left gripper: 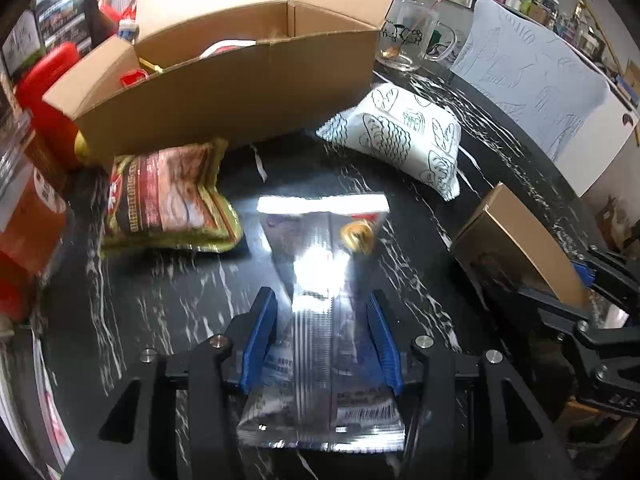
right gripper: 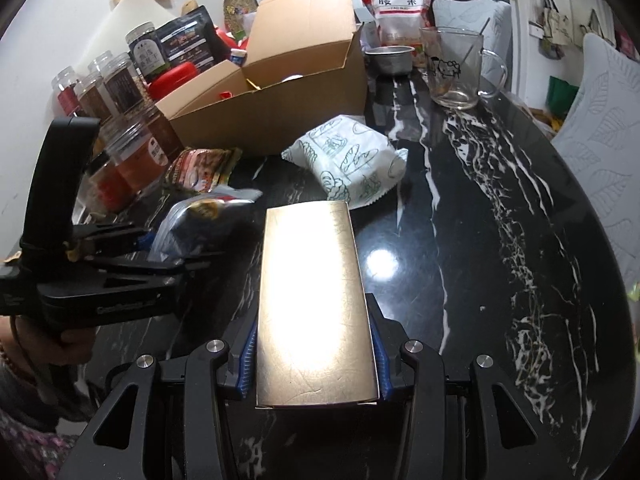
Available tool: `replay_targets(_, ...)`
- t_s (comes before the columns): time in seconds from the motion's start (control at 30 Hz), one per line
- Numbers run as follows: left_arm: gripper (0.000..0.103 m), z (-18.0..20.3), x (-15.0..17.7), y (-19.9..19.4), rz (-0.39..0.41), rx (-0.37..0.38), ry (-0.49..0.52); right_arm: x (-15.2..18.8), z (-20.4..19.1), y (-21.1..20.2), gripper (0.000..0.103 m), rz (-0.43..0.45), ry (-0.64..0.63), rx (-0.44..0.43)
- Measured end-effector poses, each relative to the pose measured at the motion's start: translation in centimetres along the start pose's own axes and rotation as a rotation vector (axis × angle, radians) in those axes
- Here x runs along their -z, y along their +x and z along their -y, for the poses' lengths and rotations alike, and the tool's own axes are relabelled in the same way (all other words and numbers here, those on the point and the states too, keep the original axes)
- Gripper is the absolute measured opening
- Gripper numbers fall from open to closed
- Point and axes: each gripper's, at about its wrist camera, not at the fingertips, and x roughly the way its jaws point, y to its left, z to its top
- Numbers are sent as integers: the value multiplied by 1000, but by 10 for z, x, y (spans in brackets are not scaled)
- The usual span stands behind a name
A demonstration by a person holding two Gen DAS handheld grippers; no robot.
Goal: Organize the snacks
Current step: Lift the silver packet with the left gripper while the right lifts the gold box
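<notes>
My left gripper [left gripper: 322, 316] is shut on a silver foil snack pouch [left gripper: 320, 264] and holds it over the black marble table; the pouch also shows in the right wrist view [right gripper: 208, 220]. My right gripper [right gripper: 314, 344] is shut on a gold box [right gripper: 312, 300], which shows at the right of the left wrist view [left gripper: 516, 240]. An open cardboard box [left gripper: 224, 76] stands ahead, with some packets inside. A red-and-gold snack pack [left gripper: 168, 196] and a white bread-print bag [left gripper: 404, 132] lie in front of it.
Jars [right gripper: 120, 92] and a red container [left gripper: 52, 92] stand left of the cardboard box. A glass mug [right gripper: 460, 68], a metal bowl [right gripper: 390, 60] and a cashew bag [right gripper: 396, 4] stand behind it. The table's curved edge [right gripper: 592, 240] runs on the right, with chairs beyond.
</notes>
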Motion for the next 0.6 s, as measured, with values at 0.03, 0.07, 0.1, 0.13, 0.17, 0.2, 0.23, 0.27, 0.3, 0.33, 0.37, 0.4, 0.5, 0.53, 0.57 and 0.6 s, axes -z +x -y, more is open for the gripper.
replay_targets(0.03,49,0,-1,1,6,3,-3,0,0,1,45,0,0,4)
replay_targets(0.07,50,1,-1,1,10,2,-6,-1,0,2,45,0,1,6)
replay_targets(0.1,50,2,-1,1,14,0,-7,-1,0,3,45,-3,3,6)
replay_targets(0.13,51,2,-1,1,16,0,-10,-1,0,5,45,-10,4,6)
replay_targets(0.17,51,2,-2,1,19,-2,-12,-1,0,7,45,-15,5,7)
replay_targets(0.2,52,2,-2,1,22,-3,-13,-1,-1,9,46,-13,4,4)
replay_targets(0.23,52,2,-2,2,26,-3,-14,-1,-1,10,47,-12,5,5)
replay_targets(0.27,52,0,-2,3,30,-3,-14,-2,-2,11,47,-13,7,6)
replay_targets(0.3,52,-2,-3,5,35,-2,-13,-2,-2,13,47,-13,9,7)
replay_targets(0.33,52,-2,-2,5,40,0,-11,-3,-3,14,48,-14,11,10)
replay_targets(0.37,52,-1,-6,6,42,1,-9,-3,-4,15,48,-14,11,14)
replay_targets(0.4,52,-1,-6,7,47,2,-8,-3,-5,15,48,-13,8,18)
replay_targets(0.5,52,-3,-5,8,73,3,-12,-3,-9,17,53,-12,-3,29)
replay_targets(0.53,52,-4,-3,7,79,1,-15,-3,-10,17,56,-9,-6,31)
replay_targets(0.57,49,-4,-4,7,81,-2,-17,-2,-12,17,59,-5,-8,31)
replay_targets(0.6,45,-4,-4,7,85,-5,-22,-2,-13,18,59,-1,-10,37)
